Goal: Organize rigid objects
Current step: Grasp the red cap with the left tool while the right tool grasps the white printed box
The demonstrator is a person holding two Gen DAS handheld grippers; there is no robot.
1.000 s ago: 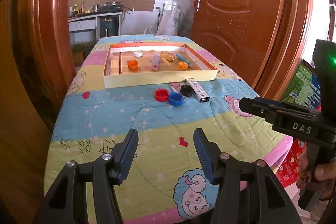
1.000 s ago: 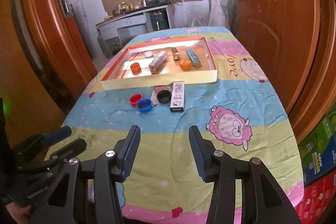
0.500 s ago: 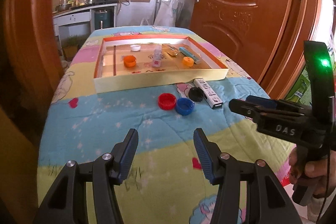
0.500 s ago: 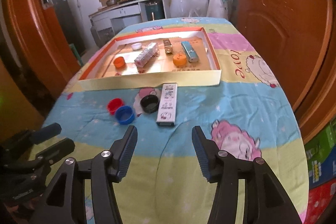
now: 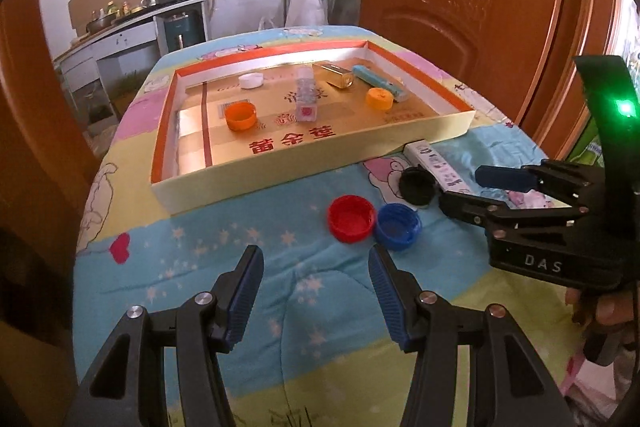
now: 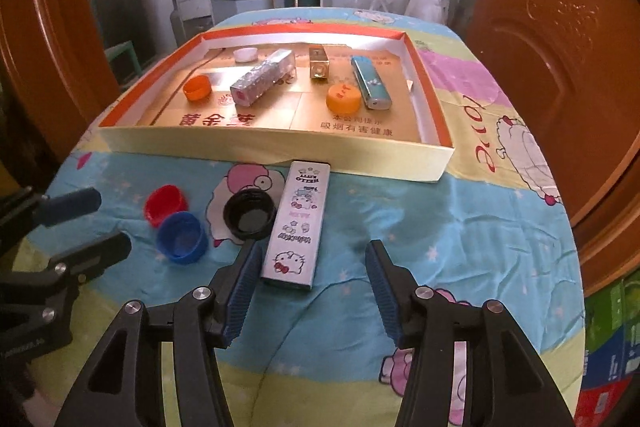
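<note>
Your white rectangular Hello Kitty case (image 6: pixel 297 223), flat and hard, lies just before the cardboard tray (image 6: pixel 276 151), beside 3 round plastic caps. Both your left gripper (image 5: pixel 316 291) and right gripper (image 6: pixel 310 287) are spread, empty.

the right gripper (image 6: pixel 310 289) hangs over the quilted worktop (image 6: pixel 440 227) with parted jaws, which have just been opening, around the near end of a white cartoon-printed box (image 6: pixel 298 223), not pressing it. black (image 6: pixel 250 213), blue (image 6: pixel 182 237) and red (image 6: pixel 166 205) caps lie left of it; the cardboard tray (image 6: pixel 280 151) sits beyond.
</note>
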